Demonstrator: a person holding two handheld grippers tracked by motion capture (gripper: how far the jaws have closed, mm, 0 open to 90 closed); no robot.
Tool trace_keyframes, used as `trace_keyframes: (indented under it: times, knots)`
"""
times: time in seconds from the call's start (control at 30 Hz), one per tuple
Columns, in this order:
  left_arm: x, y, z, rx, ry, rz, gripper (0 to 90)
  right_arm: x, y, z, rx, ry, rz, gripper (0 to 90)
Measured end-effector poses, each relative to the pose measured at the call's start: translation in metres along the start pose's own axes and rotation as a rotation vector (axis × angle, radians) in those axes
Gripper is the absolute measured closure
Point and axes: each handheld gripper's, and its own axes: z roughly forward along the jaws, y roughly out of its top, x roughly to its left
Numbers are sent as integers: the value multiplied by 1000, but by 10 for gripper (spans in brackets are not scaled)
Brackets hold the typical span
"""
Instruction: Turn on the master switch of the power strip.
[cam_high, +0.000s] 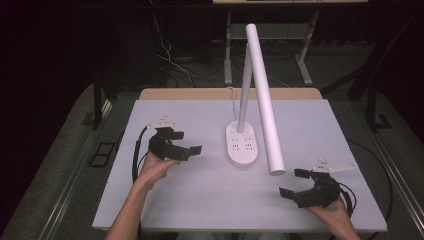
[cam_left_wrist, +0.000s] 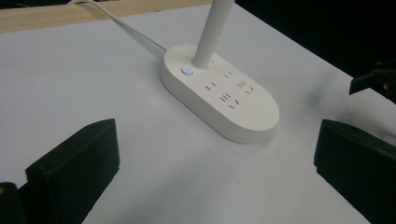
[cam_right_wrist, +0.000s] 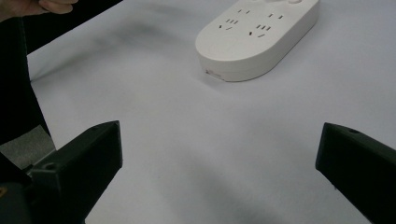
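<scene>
A white desk lamp stands mid-table on an oval base (cam_high: 242, 145) with sockets on top; its stem (cam_high: 244, 95) rises and a long tube head (cam_high: 265, 100) slants down to the right. The base (cam_left_wrist: 219, 95) carries a lit blue button (cam_left_wrist: 187, 71). My left gripper (cam_high: 186, 142) is open, left of the base, jaws pointing toward it, nothing between them. My right gripper (cam_high: 295, 182) is open at the front right, below the tube's end, also holding nothing. The base (cam_right_wrist: 257, 37) lies ahead of its jaws.
The white table top (cam_high: 200, 200) has a wooden strip (cam_high: 200, 94) along its far edge. The lamp's white cord (cam_left_wrist: 130, 30) runs from the base to that edge. Beyond the table are dark floor, cables and desk legs (cam_high: 305, 65).
</scene>
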Motion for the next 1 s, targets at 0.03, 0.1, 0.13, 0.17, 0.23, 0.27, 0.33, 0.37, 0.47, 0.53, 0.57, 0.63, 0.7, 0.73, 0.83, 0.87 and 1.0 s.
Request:
trace_keyframes:
  times: [0.03,0.1,0.13,0.17,0.23,0.27,0.33,0.37,0.47,0.53,0.57,0.63,0.7,0.73,0.83,0.87,1.0]
  knots:
    - [-1,-2,-1,2,4,3,0,0,0,0,-1,-1,-1,1]
    - [-3,-8,-4,2,10,-5,0,0,0,0,0,0,0,1]
    - [-4,-11,-4,3,11,-8,0,0,0,0,0,-1,-2,1]
    - [-5,-14,-5,5,9,-9,0,0,0,0,2,0,-1,1]
    - [-8,-20,-7,16,10,-10,0,1,0,1,0,1,-3,1]
    - [-9,-23,-8,13,9,-12,0,1,0,1,1,1,-2,1]
    - [-12,-29,-12,10,9,-12,0,1,0,1,1,0,-4,1]
    - [-13,-31,-13,7,9,-15,0,1,0,1,0,0,-3,1]
    - [-18,-41,-19,1,15,-10,0,2,1,1,-1,-1,-5,1]
    - [-20,-47,-22,-6,15,-15,0,2,0,1,1,-2,-6,1]
    - [-20,-50,-23,-9,16,-13,0,2,0,1,2,0,-5,1]
    - [-21,-56,-27,-13,22,-21,0,2,0,1,3,2,-6,1]
    - [-22,-61,-30,-23,29,-34,0,2,0,1,4,4,-7,1]
    - [-23,-64,-32,-30,32,-30,0,2,0,1,3,5,-10,1]
    - [-26,-73,-34,-38,36,-35,0,3,0,2,2,8,-12,1]
    - [-28,-76,-34,-38,38,-35,0,3,0,2,4,9,-6,1]
    - [-30,-81,-34,-36,30,-30,0,4,0,2,7,13,-6,1]
